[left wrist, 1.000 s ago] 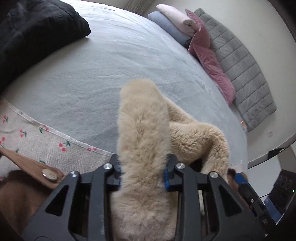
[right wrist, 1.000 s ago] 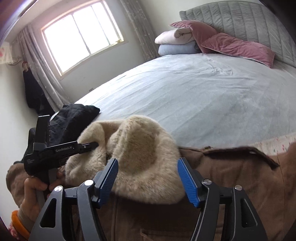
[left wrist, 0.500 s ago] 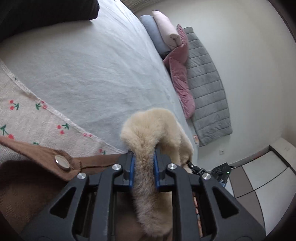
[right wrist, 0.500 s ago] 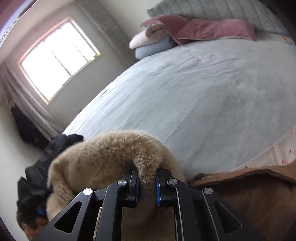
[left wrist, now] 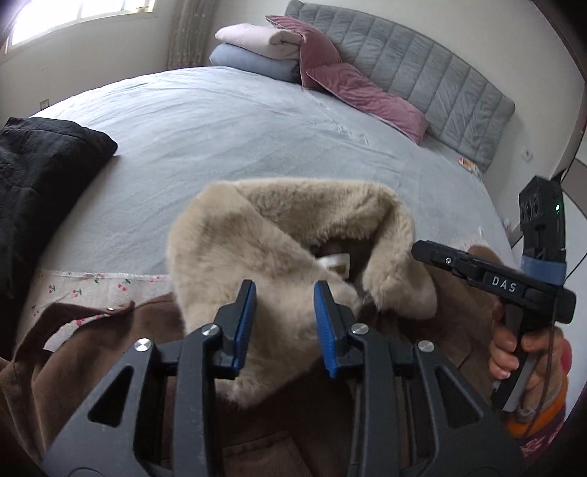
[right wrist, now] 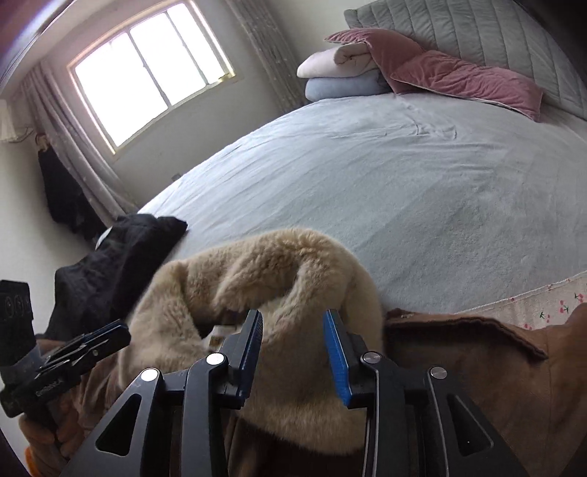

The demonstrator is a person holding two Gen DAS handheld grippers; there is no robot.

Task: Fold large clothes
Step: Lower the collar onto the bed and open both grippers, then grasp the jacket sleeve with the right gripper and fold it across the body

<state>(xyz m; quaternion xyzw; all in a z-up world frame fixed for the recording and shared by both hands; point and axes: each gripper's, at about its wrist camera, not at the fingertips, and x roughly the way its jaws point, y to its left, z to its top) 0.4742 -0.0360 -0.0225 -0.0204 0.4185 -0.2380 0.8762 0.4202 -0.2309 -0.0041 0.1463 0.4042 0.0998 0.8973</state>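
Up close, one brown suede-like coat (left wrist: 110, 363) with a thick, fluffy beige fur collar (left wrist: 264, 238) lies crumpled on the near edge of a smooth grey bedsheet (left wrist: 238, 121). Both the left gripper (left wrist: 285, 323) and right gripper (right wrist: 293, 348) hover spread apart over the collar, each showing two ridged blue pads, gripping nothing.

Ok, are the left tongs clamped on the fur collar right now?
No, the left tongs stand open, blue pads apart on either side of the fur collar.

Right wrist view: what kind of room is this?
Almost certainly a home bedroom: a large bed with a grey padded headboard, pink pillows against it, and a curtained window. A fur-collared brown coat lies on the bed.
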